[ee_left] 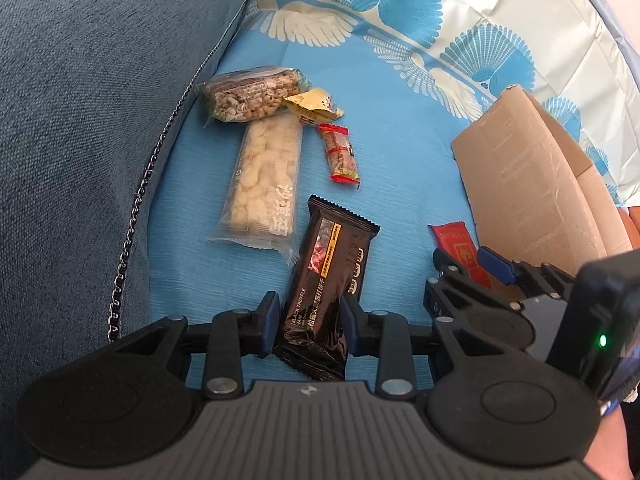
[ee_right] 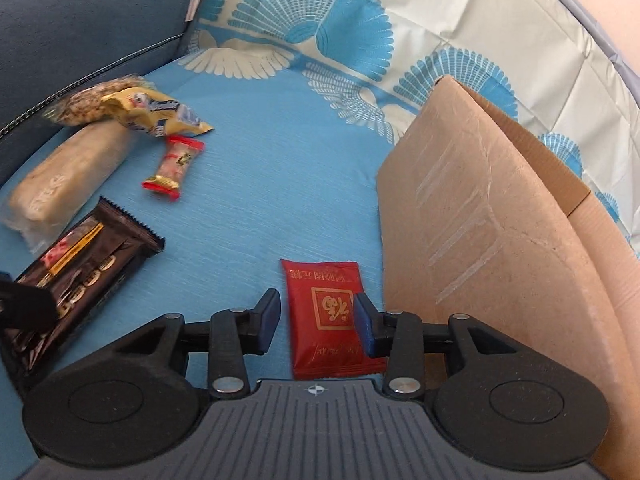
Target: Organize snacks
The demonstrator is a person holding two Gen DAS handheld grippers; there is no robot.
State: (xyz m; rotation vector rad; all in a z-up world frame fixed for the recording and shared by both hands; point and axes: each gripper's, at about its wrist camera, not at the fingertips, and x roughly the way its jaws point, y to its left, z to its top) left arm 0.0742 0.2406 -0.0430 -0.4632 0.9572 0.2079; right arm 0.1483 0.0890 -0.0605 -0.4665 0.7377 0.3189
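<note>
A black truffle snack bar (ee_left: 328, 280) lies on the blue cloth between the open fingers of my left gripper (ee_left: 309, 322); it also shows in the right wrist view (ee_right: 76, 268). A red square packet (ee_right: 326, 312) lies between the open fingers of my right gripper (ee_right: 316, 322), with the right pad at its edge; the packet (ee_left: 460, 250) and the right gripper (ee_left: 472, 276) show in the left wrist view. Further off lie a pale puffed-rice bar (ee_left: 264, 180), a brown grain bar (ee_left: 248, 94), a yellow wrapper (ee_left: 314, 106) and a small red candy (ee_left: 340, 152).
An open cardboard box (ee_right: 480, 216) stands at the right, close to my right gripper. A dark blue cushion (ee_left: 92, 100) with a zipper borders the snacks on the left. The cloth has a white and blue fan pattern (ee_right: 320, 40) at the back.
</note>
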